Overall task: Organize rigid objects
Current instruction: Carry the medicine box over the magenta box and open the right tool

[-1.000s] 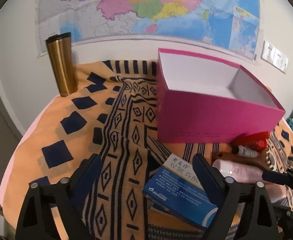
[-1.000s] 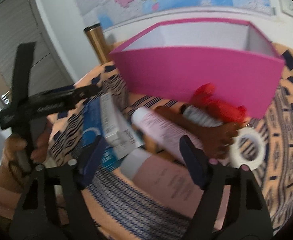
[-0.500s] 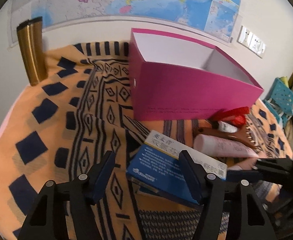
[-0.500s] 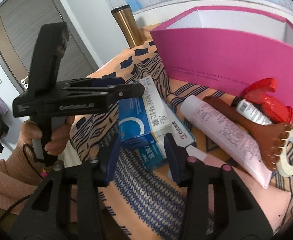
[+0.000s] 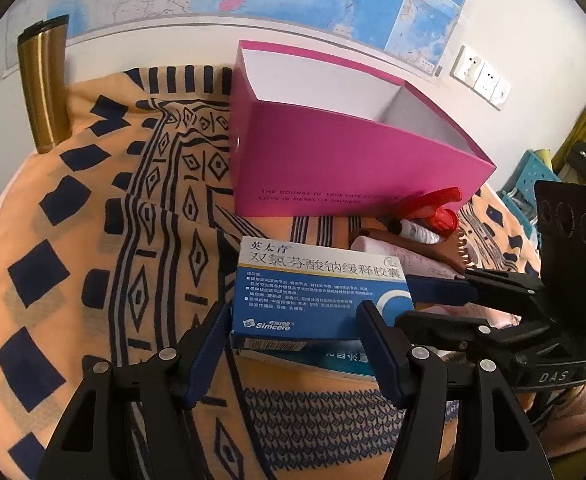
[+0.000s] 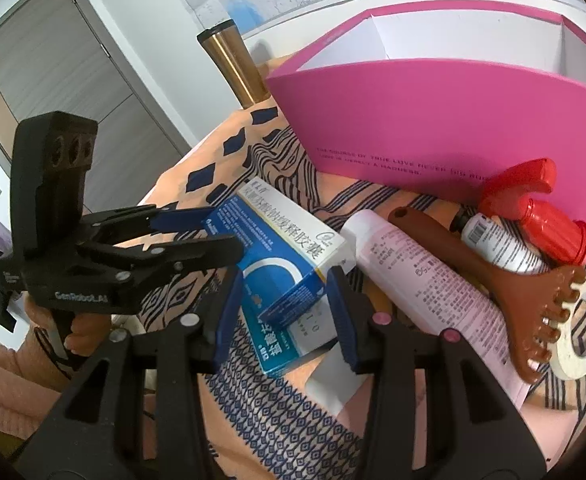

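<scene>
Both grippers close on one glossy blue-and-white cardboard medicine box: left gripper across its length, right gripper across its end. Beyond the fingertips stands the open magenta box; a smooth pink tube lies just beside.

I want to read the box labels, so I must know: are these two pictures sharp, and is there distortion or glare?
Left wrist view: sharp, the blue medicine box print readable; the map's lower edge bows from fisheye. Right wrist view: also sharp, the pink box wall curves strongly; no glare, dark corners in both.
</scene>
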Available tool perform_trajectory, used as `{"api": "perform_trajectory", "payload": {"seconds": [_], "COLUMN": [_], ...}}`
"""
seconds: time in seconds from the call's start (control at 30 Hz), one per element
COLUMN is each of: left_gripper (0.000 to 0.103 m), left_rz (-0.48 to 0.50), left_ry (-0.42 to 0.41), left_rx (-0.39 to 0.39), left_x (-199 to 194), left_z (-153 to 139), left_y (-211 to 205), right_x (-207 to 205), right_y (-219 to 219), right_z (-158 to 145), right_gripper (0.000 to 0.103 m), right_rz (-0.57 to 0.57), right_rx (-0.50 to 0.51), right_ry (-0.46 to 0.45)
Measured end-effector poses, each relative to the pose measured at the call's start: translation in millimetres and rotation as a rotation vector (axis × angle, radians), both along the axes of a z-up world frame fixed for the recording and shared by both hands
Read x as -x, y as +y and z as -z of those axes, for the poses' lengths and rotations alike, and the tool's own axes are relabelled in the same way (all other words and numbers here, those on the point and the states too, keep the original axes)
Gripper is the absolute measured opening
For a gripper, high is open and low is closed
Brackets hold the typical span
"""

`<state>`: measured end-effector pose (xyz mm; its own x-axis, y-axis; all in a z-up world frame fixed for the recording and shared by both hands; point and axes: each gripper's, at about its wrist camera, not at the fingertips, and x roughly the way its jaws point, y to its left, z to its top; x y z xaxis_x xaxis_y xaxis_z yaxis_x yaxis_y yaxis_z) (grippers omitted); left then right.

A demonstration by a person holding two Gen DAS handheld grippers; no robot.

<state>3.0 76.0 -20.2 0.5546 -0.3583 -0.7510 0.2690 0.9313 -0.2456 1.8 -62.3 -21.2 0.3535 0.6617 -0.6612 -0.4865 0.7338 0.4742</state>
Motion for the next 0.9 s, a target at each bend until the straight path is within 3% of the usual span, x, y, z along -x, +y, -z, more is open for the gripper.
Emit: {"api": "perform_trajectory", "payload": {"seconds": [0.3,0.57,0.67,0.73,0.77,0.8,0.9], "left_gripper": [0.066,0.066,0.062,0.047,0.045,0.045,0.045], "left_rz": [0.009,0.019,-0.004,-0.005,-0.001,-0.007,-0.013], "left_ry": [-0.065,0.015,0.006,0.014,0.021,0.015,0.016], "left_rx": [0.000,0.019,0.044,0.061,0.067,0.062,0.052], "left_x": [6,3,-1,-6,-8,-8,-9], "left_z": [-18,5,4,5,6,6,5], "left_y": [-2,7,14,15,14,13,13], "right_x": [0,5,0,-5,-6,-6,-8], "right_y": [2,-1,-6,-7,-6,-4,-2], "right_z": [-19,-11,-6,-1,1,2,4], "right_gripper": [0.046,0.046,0.046,0.046,0.044,0.040,0.038], "right_rz": [-0.021,-0.061,-0.026,-0.009,-0.006,-0.008,-0.001], "right_rx": [0.007,0.025,0.023,0.008,0.010,0.010,0.015], "right_ry": [-0.069,-0.036,-0.013,0.014,0.020,0.024,0.027]}}
